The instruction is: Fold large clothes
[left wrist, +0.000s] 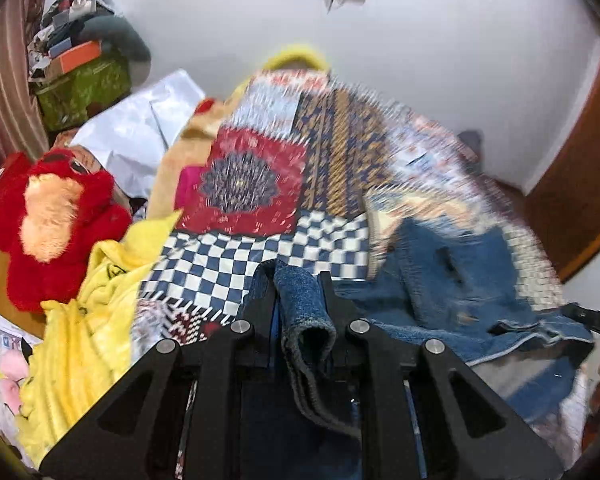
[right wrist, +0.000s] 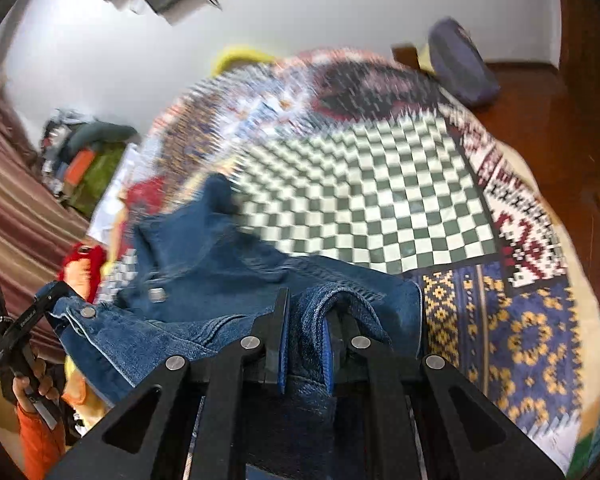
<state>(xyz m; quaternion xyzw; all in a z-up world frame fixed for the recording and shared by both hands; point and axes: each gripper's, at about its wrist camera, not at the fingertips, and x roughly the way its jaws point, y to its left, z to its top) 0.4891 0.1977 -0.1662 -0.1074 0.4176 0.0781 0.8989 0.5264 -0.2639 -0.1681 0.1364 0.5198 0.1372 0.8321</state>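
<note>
A blue denim jacket (left wrist: 452,280) is stretched between my two grippers above the patchwork bedspread (left wrist: 260,184). My left gripper (left wrist: 298,280) is shut on a denim edge that hangs folded between its fingers. My right gripper (right wrist: 308,304) is shut on another bunched denim edge; the rest of the jacket (right wrist: 204,276) spreads away to the left, metal buttons showing. The right gripper (left wrist: 592,320) shows at the far right edge of the left wrist view, and the left gripper (right wrist: 24,320) at the far left of the right wrist view. Both views are motion-blurred.
A red plush toy (left wrist: 60,224) and a yellow cloth (left wrist: 88,328) lie at the bed's left side. A cluttered pile with a green box (left wrist: 84,88) stands by the striped curtain (right wrist: 16,216). A purple cushion (right wrist: 460,60) lies at the bed's far corner beside wooden floor.
</note>
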